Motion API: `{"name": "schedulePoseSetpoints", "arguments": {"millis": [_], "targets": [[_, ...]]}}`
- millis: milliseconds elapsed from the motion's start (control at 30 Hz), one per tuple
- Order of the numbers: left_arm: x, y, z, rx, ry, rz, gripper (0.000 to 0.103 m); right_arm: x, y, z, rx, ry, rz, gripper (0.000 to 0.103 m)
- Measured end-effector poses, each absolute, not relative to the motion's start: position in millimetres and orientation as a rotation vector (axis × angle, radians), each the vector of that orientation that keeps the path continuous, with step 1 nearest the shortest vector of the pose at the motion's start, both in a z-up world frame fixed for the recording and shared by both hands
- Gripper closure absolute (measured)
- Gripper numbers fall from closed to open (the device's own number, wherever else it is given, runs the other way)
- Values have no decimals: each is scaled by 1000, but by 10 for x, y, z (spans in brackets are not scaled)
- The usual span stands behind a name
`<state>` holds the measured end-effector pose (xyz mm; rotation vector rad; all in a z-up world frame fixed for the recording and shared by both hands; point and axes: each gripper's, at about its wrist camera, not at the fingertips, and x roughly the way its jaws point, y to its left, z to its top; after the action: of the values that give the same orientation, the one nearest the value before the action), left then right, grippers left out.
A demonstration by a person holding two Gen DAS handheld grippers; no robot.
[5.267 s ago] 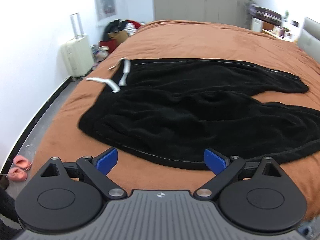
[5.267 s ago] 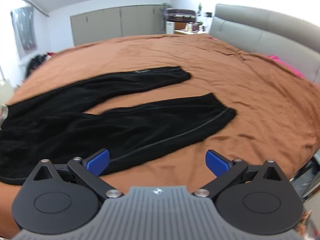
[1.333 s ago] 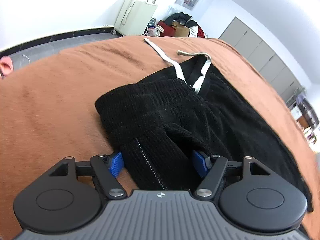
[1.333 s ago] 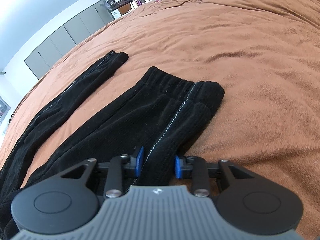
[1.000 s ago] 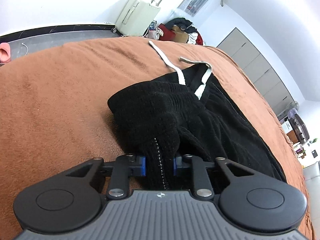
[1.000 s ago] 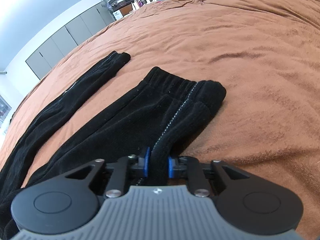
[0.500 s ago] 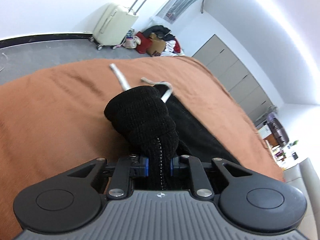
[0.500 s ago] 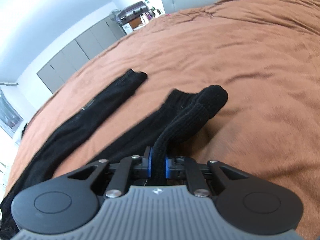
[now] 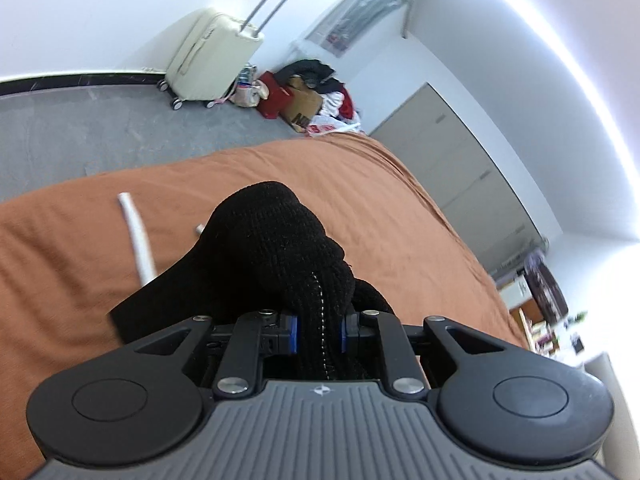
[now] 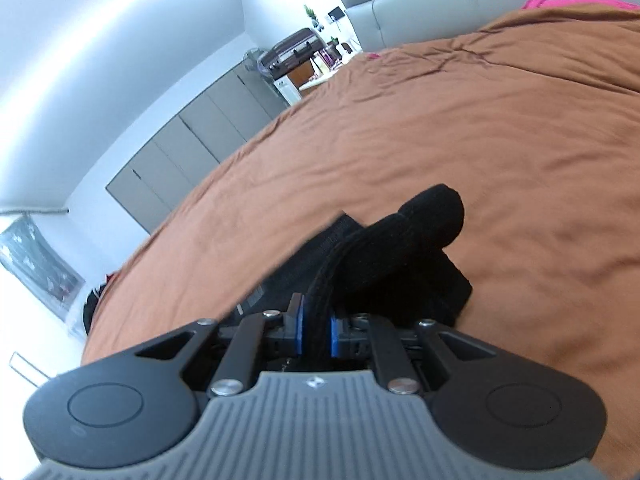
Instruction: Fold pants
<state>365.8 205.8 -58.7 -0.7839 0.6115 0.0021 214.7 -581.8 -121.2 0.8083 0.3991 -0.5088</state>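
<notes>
Bed (image 9: 400,216): a wide surface under a rust-brown cover, serving as the folding surface; it fills the lower half of both views.

Pants (image 9: 272,248): black knit fabric, bunched and raised off the cover at two places. In the left wrist view the waistband end humps up ahead of the fingers, with a stitched side seam running into the grip. In the right wrist view the cuff end (image 10: 436,212) pokes forward over the cover. Most of the garment is hidden beneath the tools.

Left gripper (image 9: 319,334): its blue pads are drawn close, with only a thick fold of waistband fabric between them. Pinching at the seam probably gives a firm edge to carry.

Right gripper (image 10: 316,330): closed down narrowly on a ridge of the leg near the cuff. Holding both ends of one side at once suggests the near leg is meant to be laid over the far one, lengthwise.

Suitcase (image 9: 212,64): cream, standing on the grey floor by the wall, well apart from the bed.

Drawstring (image 9: 138,240): white cord trailing on the cover just beside the lifted waistband; one more end peeks out next to the fabric. It could tuck under the fold if not watched.

Stage: an early fold, as I judge it.
</notes>
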Motion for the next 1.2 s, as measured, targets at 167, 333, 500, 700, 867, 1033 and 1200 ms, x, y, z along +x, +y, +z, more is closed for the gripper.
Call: {"name": "schedulePoseSetpoints", "arguments": {"millis": [167, 333, 500, 700, 867, 1033, 1200], "targets": [[4194, 2010, -710, -797, 611, 33, 83, 2919, -6008, -1062, 821, 352, -509, 96], [4594, 1953, -899, -794, 598, 69, 83, 3759, -6049, -1094, 774, 365, -502, 96], [4929, 1976, -1150, -798, 610, 111, 82, 4464, -6156, -1384, 827, 384, -527, 96], [5283, 1975, -1543, -783, 778, 269, 74, 5055, -6171, -1912, 881, 567, -632, 86], [5393, 1955, -1333, -706, 898, 285, 66, 5059, -6214, -2088, 892, 594, -692, 64], [5317, 2081, -971, -603, 1088, 253, 25, 4848, -6294, -1835, 888, 604, -654, 22], [5164, 2399, -893, -668, 1204, 116, 20, 4262, -6424, -1507, 957, 620, -606, 5]]}}
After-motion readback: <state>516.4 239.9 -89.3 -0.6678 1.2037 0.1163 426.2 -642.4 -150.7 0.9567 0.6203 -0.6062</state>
